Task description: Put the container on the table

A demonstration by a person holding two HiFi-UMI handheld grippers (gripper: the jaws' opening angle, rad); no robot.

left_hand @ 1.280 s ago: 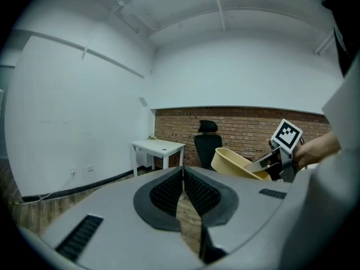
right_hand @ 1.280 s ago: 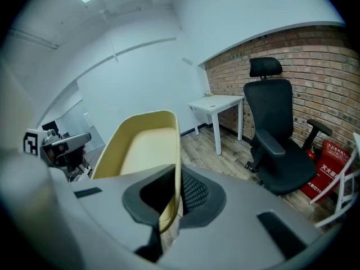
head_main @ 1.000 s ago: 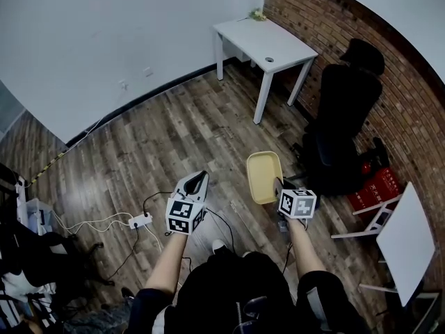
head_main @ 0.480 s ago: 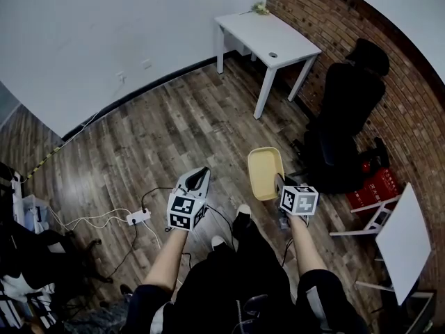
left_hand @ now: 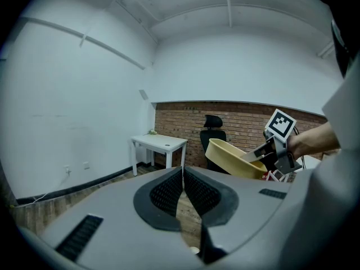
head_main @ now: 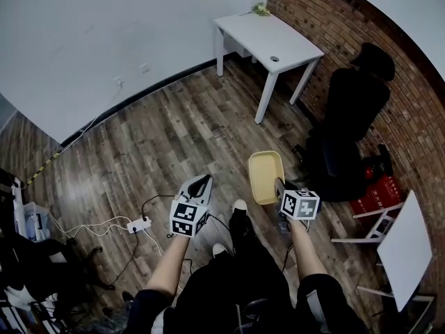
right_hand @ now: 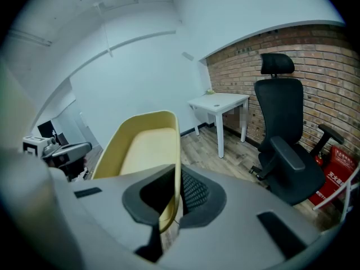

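Forward a step since a second ago, the person carries the left tongs [head_main: 199, 184] closed on nothing; a shoe [head_main: 239, 205] now shows between the arms. Over the floor [head_main: 174, 131], the right tongs [head_main: 277, 185] clamp the yellow container [head_main: 265, 176] by its rim, well short of the white table [head_main: 268, 37].

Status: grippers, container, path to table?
Left gripper shut, empty. Right gripper shut on container rim, held above floor. Table ahead across the room; office chair off to the right.
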